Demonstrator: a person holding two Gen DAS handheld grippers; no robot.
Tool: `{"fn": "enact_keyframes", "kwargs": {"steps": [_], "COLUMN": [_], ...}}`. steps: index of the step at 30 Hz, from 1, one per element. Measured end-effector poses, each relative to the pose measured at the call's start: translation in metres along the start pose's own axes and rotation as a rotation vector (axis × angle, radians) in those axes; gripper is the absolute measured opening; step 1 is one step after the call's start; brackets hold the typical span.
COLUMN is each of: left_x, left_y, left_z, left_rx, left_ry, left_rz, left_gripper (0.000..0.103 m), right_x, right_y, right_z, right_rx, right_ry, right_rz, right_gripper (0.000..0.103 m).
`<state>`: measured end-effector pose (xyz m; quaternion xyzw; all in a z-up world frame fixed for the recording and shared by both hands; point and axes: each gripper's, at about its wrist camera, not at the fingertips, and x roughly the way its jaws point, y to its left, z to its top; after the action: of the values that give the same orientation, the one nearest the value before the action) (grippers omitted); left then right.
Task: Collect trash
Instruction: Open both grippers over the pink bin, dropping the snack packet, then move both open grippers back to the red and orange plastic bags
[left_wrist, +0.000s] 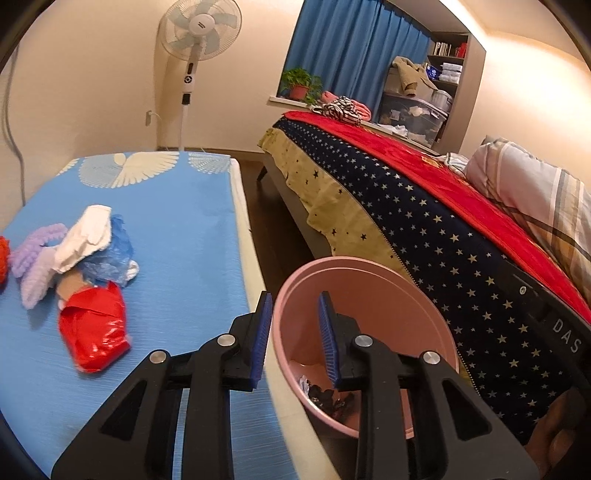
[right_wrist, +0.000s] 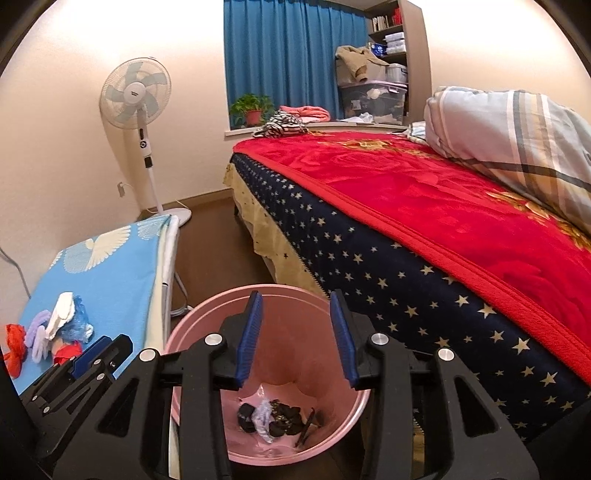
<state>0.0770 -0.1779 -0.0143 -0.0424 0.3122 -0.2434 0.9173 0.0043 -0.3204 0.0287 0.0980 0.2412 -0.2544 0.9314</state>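
I take the round pink plastic bin (right_wrist: 207, 317) as my landmark: it stands on the dark floor between the low table with the blue bird-print cloth (left_wrist: 177, 206) and the bed with the starry navy side (right_wrist: 388, 288). At its bottom lie a few dark scraps and a crumpled clear wrapper (right_wrist: 264, 415), so I judge part of the trash is already collected

My right gripper (right_wrist: 299, 338) hangs straight over the bin's mouth, its blue pads parted to a middling gap with nothing between them. My left gripper (left_wrist: 293, 339) hovers over the bin's rim on the table side, its pads a little apart and likewise empty. Neither one carries anything

What is left sits on the table, away from the bin on its left: a crumpled red plastic bag (left_wrist: 94, 334) nearest the bin, and beyond it a heap of crumpled blue plastic film (left_wrist: 109, 256), a white wad that looks like paper or cloth (left_wrist: 86, 236), a scrap of brown cardboard (left_wrist: 72, 290) and some fluffy lilac yarn-like pieces (left_wrist: 31, 262). At the far left edge a bit of something orange-red (right_wrist: 14, 347) shows; I cannot tell what it is

By my reckoning the job is partly done, with most of the pile still to be carried over to the bin; the red bag looks the easiest next reach for the left gripper
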Motion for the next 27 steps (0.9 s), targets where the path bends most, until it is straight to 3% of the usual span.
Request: {"fn": "enact_keyframes", "kwargs": {"steps": [11, 27], "left_x": [-0.023, -0.053], "left_y": [0.027, 0.094], "left_z": [0.005, 0.0], "left_rx": [-0.019, -0.08], "left_ry": [-0.049, -0.09], "left_rz": [0.068, 0.256], "left_gripper": [0.026, 0.025], "right_x": [-0.009, -0.003], "right_y": [0.027, 0.066], "right_z": [-0.006, -0.016], "right_rx": [-0.044, -0.056], "right_ry": [-0.013, 0.002], "right_rz": [0.098, 0.24], "right_gripper": [0.039, 0.039]}}
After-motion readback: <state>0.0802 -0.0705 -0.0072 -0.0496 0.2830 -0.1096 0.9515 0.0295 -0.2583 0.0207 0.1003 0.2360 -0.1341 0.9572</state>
